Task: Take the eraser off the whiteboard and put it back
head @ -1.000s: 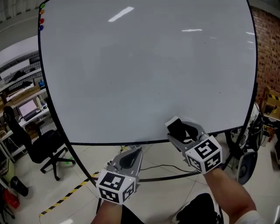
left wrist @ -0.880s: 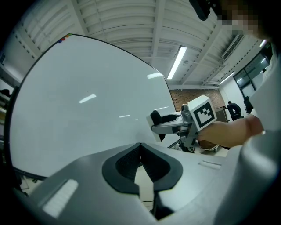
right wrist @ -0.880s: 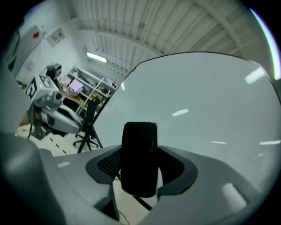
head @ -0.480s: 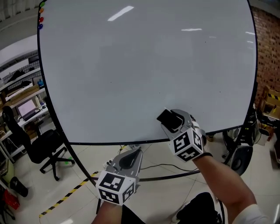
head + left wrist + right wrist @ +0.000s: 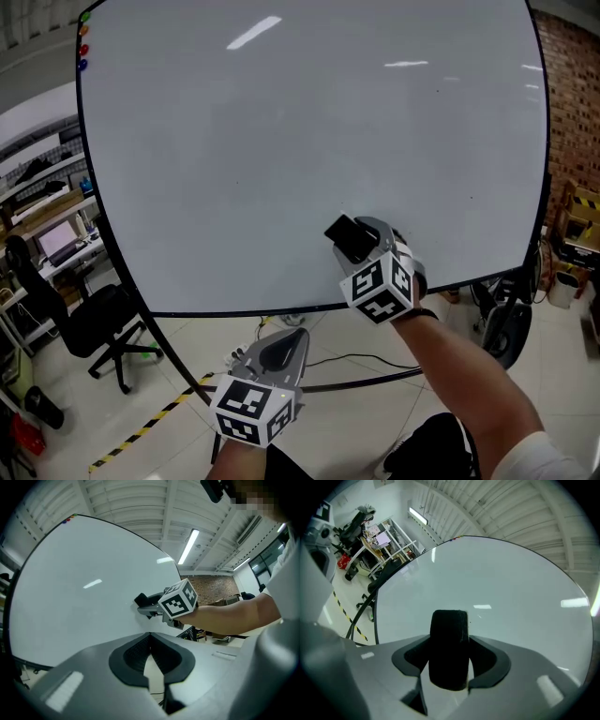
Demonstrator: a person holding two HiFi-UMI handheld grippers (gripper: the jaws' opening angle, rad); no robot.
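Whiteboard (image 5: 281, 141) face open edge to edge; magnets (image 5: 84, 42) at upper-left corner; office chair (image 5: 94, 319) below lower-left corner.

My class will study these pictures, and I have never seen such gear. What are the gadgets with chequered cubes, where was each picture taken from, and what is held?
There is no robot: a person holds a two-jaw gripper in each hand, and each patterned cube is part of its gripper. The head view comes from a camera on the person's head, looking down at both hands. The two gripper views come from cameras riding on the grippers, looking along their jaws. Ahead stands a large white whiteboard with a dark frame. The right gripper is shut on a black block-shaped eraser, held before the board's lower part; whether it touches the board cannot be told. The left gripper is lower, jaws together, holding nothing.
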